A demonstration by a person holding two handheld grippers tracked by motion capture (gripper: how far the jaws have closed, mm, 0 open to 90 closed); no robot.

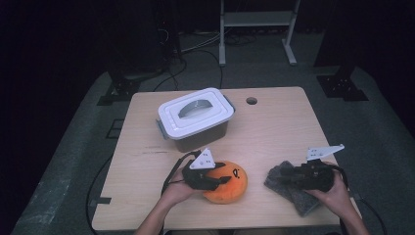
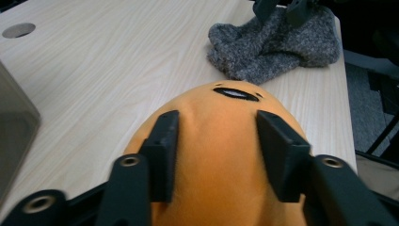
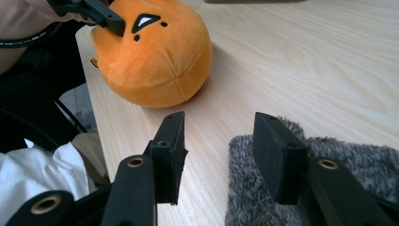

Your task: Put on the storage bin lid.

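- Orange plush toy point(image 2: 221, 155) sits between the black jaws of the left gripper point(image 1: 211, 181), near the table's point(image 1: 274, 122) front edge; the pads press into its soft top, so it is pinched, though not deeply.
- Risk: the round, squashy body may bulge out of that shallow hold and roll, perhaps off the front edge just beside it.
- Right gripper point(image 3: 219, 150) hangs with jaws spread over the edge of the grey knitted cloth point(image 3: 329, 183), gripping nothing; one jaw stands over bare wood, so closing now could catch only a thin fold that slips free.
- White-lidded box point(image 1: 195, 120) stands behind the toy with its lid on, so a lifted toy has nowhere to go yet.
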